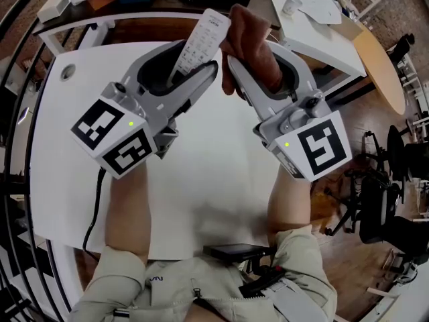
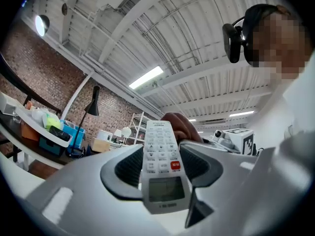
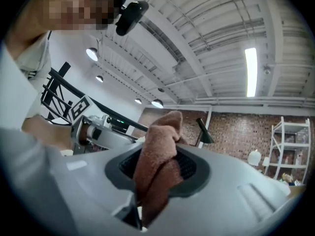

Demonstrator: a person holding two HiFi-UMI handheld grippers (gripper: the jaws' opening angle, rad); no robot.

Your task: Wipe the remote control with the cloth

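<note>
My left gripper [image 1: 191, 72] is shut on a white remote control [image 1: 202, 37], held up over the white table with its button face and small display turned toward the left gripper view [image 2: 161, 159]. My right gripper [image 1: 255, 72] is shut on a bunched brown cloth [image 1: 249, 42], which sits right beside the remote's upper end. In the left gripper view the cloth [image 2: 179, 128] shows just behind the remote's top. The right gripper view has the cloth [image 3: 157, 166] filling the gap between the jaws, with the left gripper [image 3: 106, 132] off to the left.
The white table [image 1: 201, 200] lies below both grippers. A dark flat device [image 1: 234, 251] rests at its near edge by my lap. Cluttered desks and white trays [image 1: 315, 9] stand beyond the far edge. A black cable [image 1: 94, 213] trails from the left gripper.
</note>
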